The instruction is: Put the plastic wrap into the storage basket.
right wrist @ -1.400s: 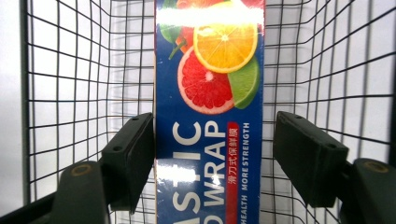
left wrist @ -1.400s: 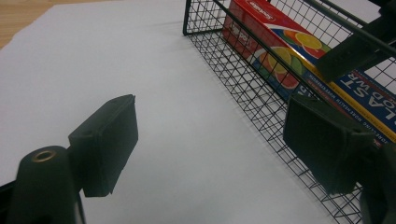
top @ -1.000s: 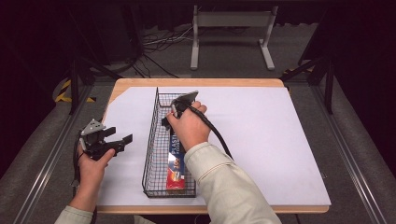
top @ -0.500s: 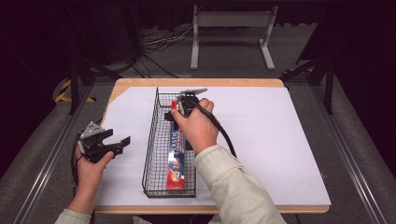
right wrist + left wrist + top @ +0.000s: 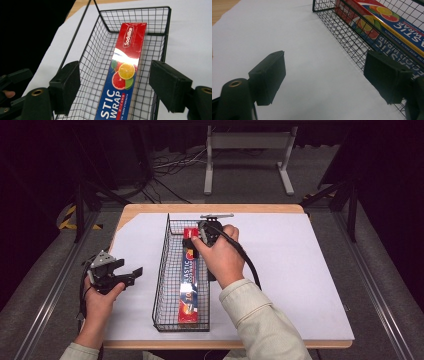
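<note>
Your right gripper (image 5: pixel 113 85) has swung over the far end of the wire basket (image 5: pixel 162 270), jaws wide astride the plastic wrap box (image 5: pixel 125 75) lying inside; it looks light, stiff, glossy, so pinch its long sides.

Open top, walled sides

The wire basket (image 5: pixel 165 270) is open above, but its mesh walls block entry from the sides, and the plastic wrap box (image 5: pixel 190 275) fills its right half. White table cover (image 5: pixel 300 270) right of the basket lies bare, giving free passage.
</note>
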The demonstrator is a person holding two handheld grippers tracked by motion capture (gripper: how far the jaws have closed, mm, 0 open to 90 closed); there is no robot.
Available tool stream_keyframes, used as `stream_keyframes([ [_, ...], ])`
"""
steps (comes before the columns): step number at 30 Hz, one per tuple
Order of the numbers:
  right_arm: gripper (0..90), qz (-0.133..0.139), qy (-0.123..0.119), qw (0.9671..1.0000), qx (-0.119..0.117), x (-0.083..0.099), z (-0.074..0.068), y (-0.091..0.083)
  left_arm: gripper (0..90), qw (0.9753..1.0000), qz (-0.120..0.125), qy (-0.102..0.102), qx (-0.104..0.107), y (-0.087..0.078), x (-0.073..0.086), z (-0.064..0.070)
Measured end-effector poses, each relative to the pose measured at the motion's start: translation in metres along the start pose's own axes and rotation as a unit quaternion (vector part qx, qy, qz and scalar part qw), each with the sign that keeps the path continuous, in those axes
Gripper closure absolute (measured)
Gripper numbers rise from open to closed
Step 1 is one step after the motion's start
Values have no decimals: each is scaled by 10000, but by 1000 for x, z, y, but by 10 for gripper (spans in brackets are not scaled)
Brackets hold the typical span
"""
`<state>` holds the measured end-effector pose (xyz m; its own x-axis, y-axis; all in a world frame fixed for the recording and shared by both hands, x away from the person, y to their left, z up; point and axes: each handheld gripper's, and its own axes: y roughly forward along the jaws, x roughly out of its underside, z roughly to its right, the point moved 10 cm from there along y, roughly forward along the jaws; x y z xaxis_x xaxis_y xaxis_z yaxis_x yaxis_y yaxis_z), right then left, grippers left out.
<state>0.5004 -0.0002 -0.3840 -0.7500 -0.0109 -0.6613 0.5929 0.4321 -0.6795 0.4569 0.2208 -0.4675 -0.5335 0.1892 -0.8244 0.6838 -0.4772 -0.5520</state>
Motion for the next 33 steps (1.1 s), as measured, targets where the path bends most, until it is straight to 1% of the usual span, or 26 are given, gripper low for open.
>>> stream_keyframes([
  [6, 250, 75, -258, 9996, -120, -2, 0, -14, 186, 10000, -15, 20, 14, 0, 0, 1],
  [9, 243, 169, -403, 9990, -137, -4, 5, -23, 185, 10000, -35, 30, 33, 0, 0, 2],
  [11, 238, 158, -423, 9989, -91, -3, 12, -30, 184, 9999, -99, -2, 63, 2, 2, 3],
  [12, 238, 143, -481, 9987, -71, -2, 15, -33, 182, 9999, -99, -2, 63, 2, 2, 3],
  [13, 238, 153, -495, 9986, -42, -2, 19, -37, 183, 9999, -161, 30, 43, 4, 4, 2],
  [15, 238, 148, -519, 9985, -41, -1, 21, -39, 182, 9998, -179, 18, 53, 4, 5, 2],
  [17, 238, 175, -518, 9985, -82, -1, 29, -47, 183, 9998, -172, 12, 51, 4, 4, 1],
  [24, 235, 287, -672, 9972, -149, -2, 49, -65, 183, 9998, -200, 14, 59, 5, 6, 1],
  [29, 233, 377, -675, 9969, -112, -4, 67, -76, 182, 9998, -194, -18, 75, 6, 5, 2],
  [30, 233, 393, -696, 9968, -93, -4, 71, -78, 182, 9998, -208, 23, 71, 6, 5, 1],
  [33, 233, 333, -766, 9965, -77, -3, 82, -84, 183, 9997, -210, 42, 86, 6, 5, 2],
])
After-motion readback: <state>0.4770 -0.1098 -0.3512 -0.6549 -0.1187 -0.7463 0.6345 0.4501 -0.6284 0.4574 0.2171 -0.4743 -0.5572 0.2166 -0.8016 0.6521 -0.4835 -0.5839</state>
